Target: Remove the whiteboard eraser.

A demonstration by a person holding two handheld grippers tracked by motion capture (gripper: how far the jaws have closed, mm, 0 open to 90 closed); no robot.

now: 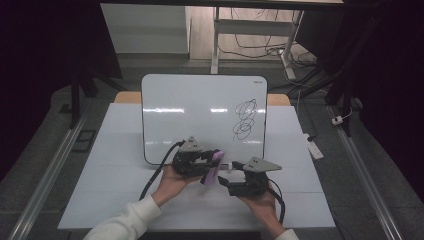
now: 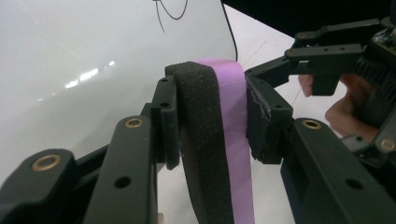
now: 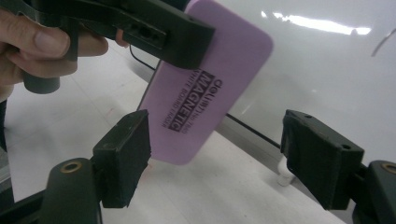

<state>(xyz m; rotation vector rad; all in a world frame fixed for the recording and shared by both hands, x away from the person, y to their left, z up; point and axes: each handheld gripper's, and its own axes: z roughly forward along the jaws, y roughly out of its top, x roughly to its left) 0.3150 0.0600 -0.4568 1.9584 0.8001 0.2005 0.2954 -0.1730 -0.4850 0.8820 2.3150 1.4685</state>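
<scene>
Left tool (image 1: pixel 209 165) clamped across the thickness of the purple eraser (image 1: pixel 214 168), one pad on the black foam side, the other on the purple back. Left hand (image 1: pixel 171 181) wrapped under the tool body, white sleeve (image 1: pixel 125 223) trailing back from the eraser. Right tool (image 1: pixel 223 179) just beside the eraser, jaws spread wide, pads clear of it, nothing between them. Right hand (image 1: pixel 260 199) cupped beneath its tool, level with the eraser.
</scene>
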